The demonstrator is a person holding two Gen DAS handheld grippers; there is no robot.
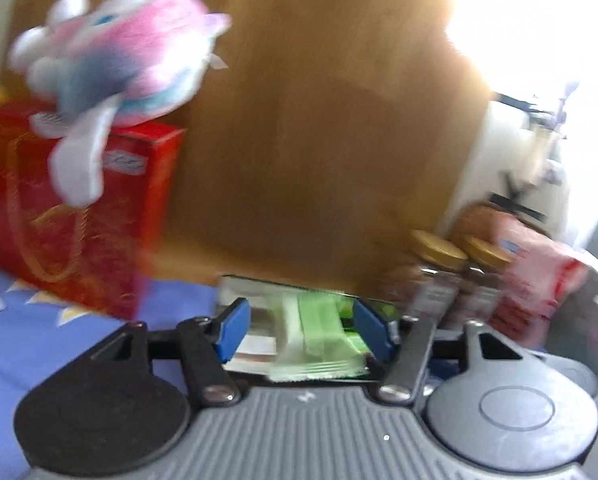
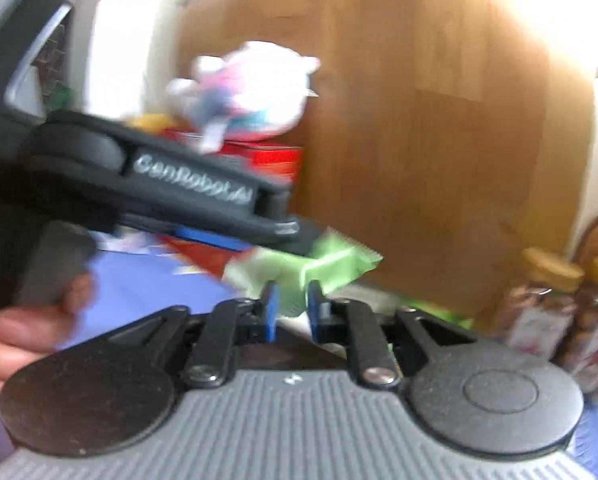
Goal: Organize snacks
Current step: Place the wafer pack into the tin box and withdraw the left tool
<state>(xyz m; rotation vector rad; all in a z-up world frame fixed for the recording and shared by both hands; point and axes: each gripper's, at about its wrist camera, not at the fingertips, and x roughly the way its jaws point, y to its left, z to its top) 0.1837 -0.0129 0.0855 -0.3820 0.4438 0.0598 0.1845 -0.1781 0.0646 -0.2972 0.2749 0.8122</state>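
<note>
**Both grippers on one pale green snack packet**

Only the right wrist view shows the left gripper (image 2: 299, 240) from outside: its black body crosses the frame from nine o'clock toward the centre, with the person's fingers (image 2: 31, 324) curled around the handle at eight o'clock. That same view shows the green snack packet (image 2: 323, 268) lifted clear of the blue patterned cloth (image 2: 147, 280). The left wrist view alone shows a flat box or tray (image 1: 259, 284) beneath the packet, with more wrappers in it, though blur hides what they are.

The left gripper (image 1: 299, 332) stands about half spread, its blue pads at either side of the green packet (image 1: 319, 340); whether they press it cannot be told. The right gripper (image 2: 293, 308) is narrowly parted, its pads pinching a fold of the packet's near edge.

Both grippers point slightly downward. At ten o'clock, a pink and white plush toy (image 1: 119, 52) sits on a red box (image 1: 83, 216); two gold-lidded jars (image 1: 455, 276) stand at four o'clock against the wooden board (image 1: 319, 120).
</note>
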